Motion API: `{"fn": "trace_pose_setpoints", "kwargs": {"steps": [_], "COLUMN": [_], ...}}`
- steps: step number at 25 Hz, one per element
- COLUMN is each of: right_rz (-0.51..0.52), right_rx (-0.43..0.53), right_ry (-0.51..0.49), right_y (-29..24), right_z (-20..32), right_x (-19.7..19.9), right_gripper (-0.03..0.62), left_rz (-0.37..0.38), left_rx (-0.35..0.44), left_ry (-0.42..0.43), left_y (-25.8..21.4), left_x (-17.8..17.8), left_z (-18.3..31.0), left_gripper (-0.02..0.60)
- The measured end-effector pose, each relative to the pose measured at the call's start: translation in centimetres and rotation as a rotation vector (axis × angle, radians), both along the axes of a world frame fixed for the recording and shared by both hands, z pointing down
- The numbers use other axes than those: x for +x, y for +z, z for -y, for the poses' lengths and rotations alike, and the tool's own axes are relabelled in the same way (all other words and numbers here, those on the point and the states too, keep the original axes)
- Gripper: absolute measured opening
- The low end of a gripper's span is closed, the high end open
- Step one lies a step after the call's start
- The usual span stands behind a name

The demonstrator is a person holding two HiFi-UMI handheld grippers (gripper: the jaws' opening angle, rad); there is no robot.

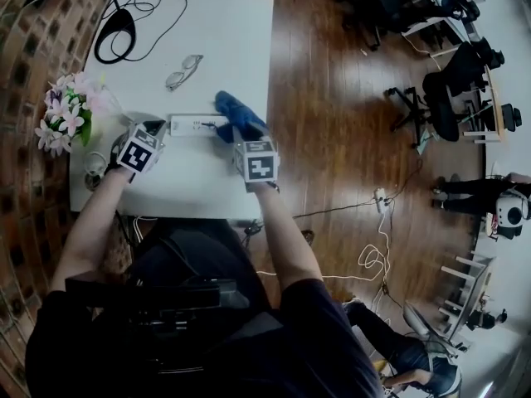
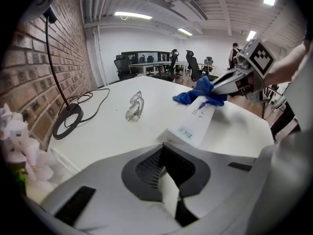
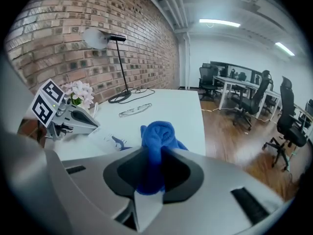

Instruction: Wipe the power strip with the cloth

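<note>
White tabletop point(image 1: 224, 31), brick-wall office; left tongs point(image 2: 164, 153) closed on nothing, tip at near end of power strip point(image 1: 192, 124); right tongs point(image 3: 151, 163) clamp blue cloth point(image 3: 157, 133), resting on strip's far end; wiping looks underway, most of the length probably left.

The left forearm point(image 1: 93, 220) and the right forearm point(image 1: 286, 230) both reach forward, each ending in a grey two-jaw tool topped by a cube of square markers. The left tool point(image 1: 159, 129) points steeply down, its jaws pressed together with nothing gripped between them; the right tool point(image 1: 238, 142) slants down near it, the two apart, its jaws clamped on a bunched blue cloth point(image 3: 156, 133).
</note>
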State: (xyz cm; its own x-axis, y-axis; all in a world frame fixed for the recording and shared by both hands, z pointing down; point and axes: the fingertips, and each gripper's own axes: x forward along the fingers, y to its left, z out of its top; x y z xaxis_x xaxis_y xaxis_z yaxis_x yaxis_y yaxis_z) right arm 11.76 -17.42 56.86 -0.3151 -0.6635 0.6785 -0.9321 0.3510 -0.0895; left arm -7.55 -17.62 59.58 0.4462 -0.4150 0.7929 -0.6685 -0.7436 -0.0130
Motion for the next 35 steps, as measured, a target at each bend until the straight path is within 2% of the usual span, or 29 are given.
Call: {"fn": "trace_pose_setpoints", "kwargs": {"steps": [3, 6, 11, 16, 20, 25, 35], "right_rz": [-0.017, -0.062, -0.073, -0.119, -0.14, -0.102, -0.098], "right_rx": [0.019, 0.027, 0.044, 0.042, 0.029, 0.0, -0.019], "right_ry": [-0.02, -0.074, -0.138, -0.254, -0.332, -0.402, -0.463], "right_y": [0.0, -0.1, -0.4, -0.2, -0.2, -0.5, -0.3], "right_z": [-0.2, -0.3, -0.1, -0.6, -0.7, -1.2, -0.6], "right_x": [0.2, -0.1, -0.1, -1.0, -1.6, -4.7, -7.0], "right_gripper": [0.084, 0.084, 0.084, 0.083, 0.08, 0.081, 0.08], "left_rz": [0.068, 0.125, 0.196, 0.247, 0.257, 0.252, 0.222], "left_rx": [-0.006, -0.009, 0.001, 0.021, 0.026, 0.016, 0.018], "left_ry": [0.01, -0.018, -0.048, -0.078, -0.098, -0.117, -0.127], "left_y": [0.4, 0.7, 0.9, 1.1, 0.9, 0.8, 0.8], "left_x": [0.6, 0.7, 0.5, 0.0, 0.1, 0.1, 0.1], "left_z": [0.0, 0.2, 0.5, 0.4, 0.3, 0.4, 0.4], "left_gripper": [0.008, 0.008, 0.008, 0.008, 0.008, 0.006, 0.008]}}
